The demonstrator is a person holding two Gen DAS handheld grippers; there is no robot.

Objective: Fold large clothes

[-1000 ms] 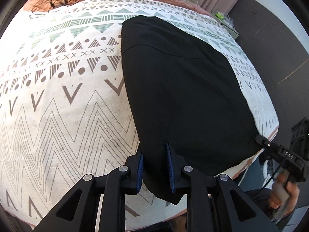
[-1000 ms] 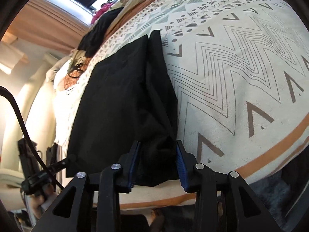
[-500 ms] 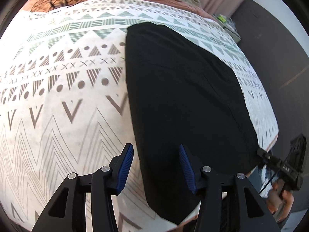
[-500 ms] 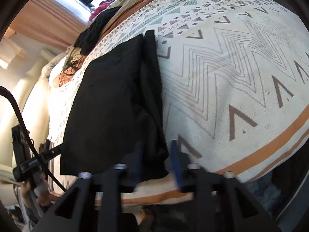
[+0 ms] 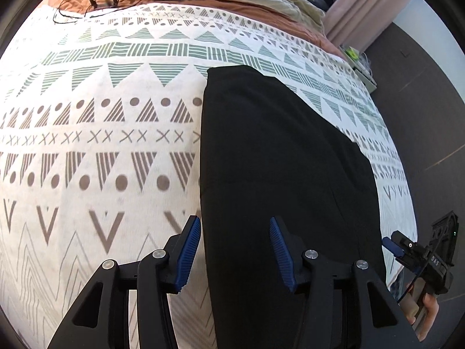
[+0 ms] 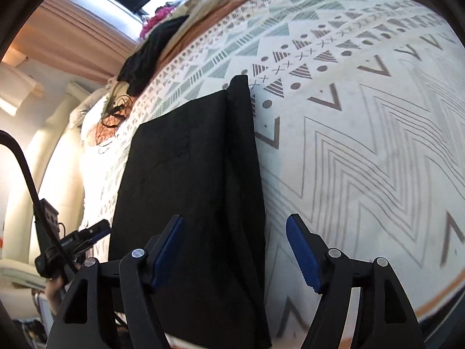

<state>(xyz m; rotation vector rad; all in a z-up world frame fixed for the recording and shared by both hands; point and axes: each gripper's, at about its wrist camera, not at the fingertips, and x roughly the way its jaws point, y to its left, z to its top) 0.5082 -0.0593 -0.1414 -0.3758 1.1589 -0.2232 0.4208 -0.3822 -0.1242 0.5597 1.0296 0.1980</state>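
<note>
Left claw [image 5: 235, 250] and right claw [image 6: 234, 253] gape; black garment [image 5: 276, 160] near edge cut off

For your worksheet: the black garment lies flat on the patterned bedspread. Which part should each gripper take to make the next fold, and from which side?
Probably the near hem corners of the black garment, approached from the bed's near edge. The garment lies flat and long, and the open left gripper and right gripper already sit at those corners.
</note>
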